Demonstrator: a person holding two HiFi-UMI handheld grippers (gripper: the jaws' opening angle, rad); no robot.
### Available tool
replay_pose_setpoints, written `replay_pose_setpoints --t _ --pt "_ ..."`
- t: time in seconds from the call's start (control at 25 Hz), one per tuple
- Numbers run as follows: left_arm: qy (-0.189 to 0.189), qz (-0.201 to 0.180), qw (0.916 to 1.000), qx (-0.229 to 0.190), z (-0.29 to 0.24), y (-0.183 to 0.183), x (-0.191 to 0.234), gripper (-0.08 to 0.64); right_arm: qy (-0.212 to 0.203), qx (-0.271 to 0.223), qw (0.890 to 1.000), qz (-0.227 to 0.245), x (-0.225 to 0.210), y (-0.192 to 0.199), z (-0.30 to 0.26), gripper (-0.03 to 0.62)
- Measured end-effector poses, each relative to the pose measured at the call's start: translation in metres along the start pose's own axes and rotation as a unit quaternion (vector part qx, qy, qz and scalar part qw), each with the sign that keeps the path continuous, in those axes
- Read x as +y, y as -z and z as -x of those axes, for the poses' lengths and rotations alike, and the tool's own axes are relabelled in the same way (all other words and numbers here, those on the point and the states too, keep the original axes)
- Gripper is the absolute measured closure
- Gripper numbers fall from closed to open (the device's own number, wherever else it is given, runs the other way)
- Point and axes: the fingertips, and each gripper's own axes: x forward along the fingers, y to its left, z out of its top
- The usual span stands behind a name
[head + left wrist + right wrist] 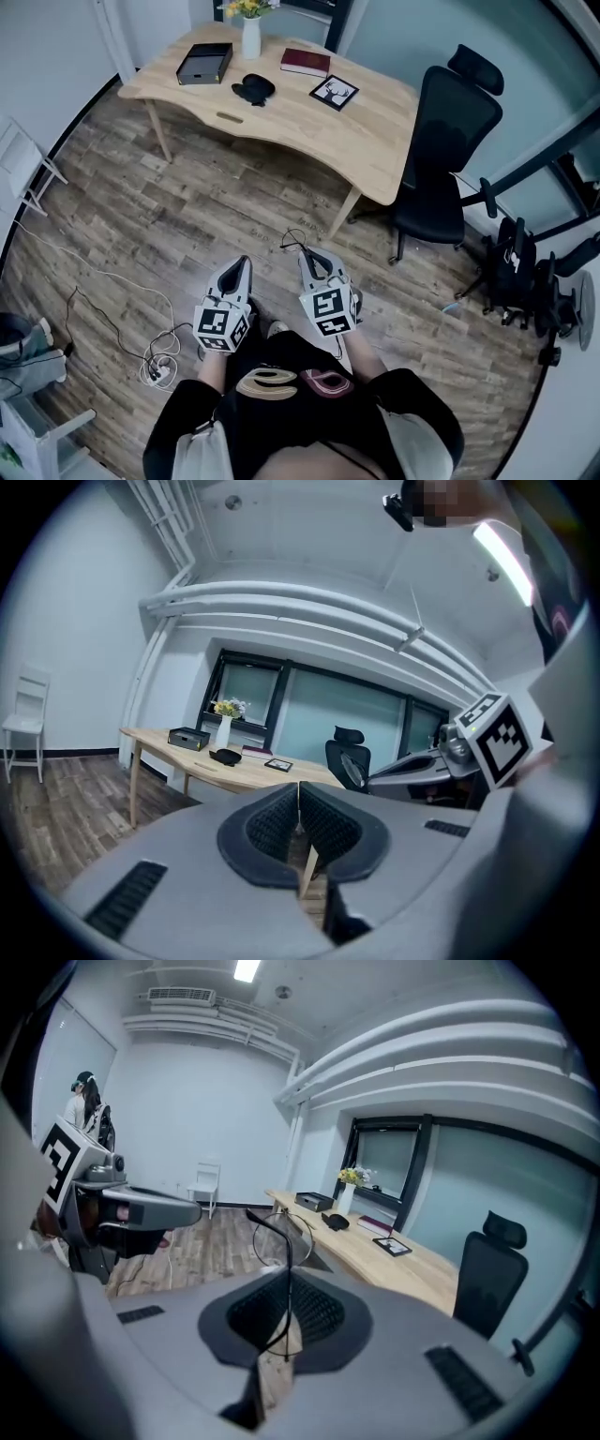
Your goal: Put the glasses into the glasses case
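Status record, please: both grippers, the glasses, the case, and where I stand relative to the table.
left gripper: shut, nothing between the jaws
right gripper: shut on the glasses, pinching a thin arm of the frame
glasses case: black, on the wooden table, in front of the white vase
position: standing back from the table
task: glasses not yet in case
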Motion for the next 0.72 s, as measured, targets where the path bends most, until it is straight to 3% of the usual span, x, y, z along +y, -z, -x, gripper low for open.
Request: replay_pose_setpoints --t 0.72 --pt "0.048 -0.002 0.9988 0.001 -0.115 -0.042 0.119 0.541 0.054 0.001 0.998 -0.011 -0.044 -0.074 -0.124 0.575"
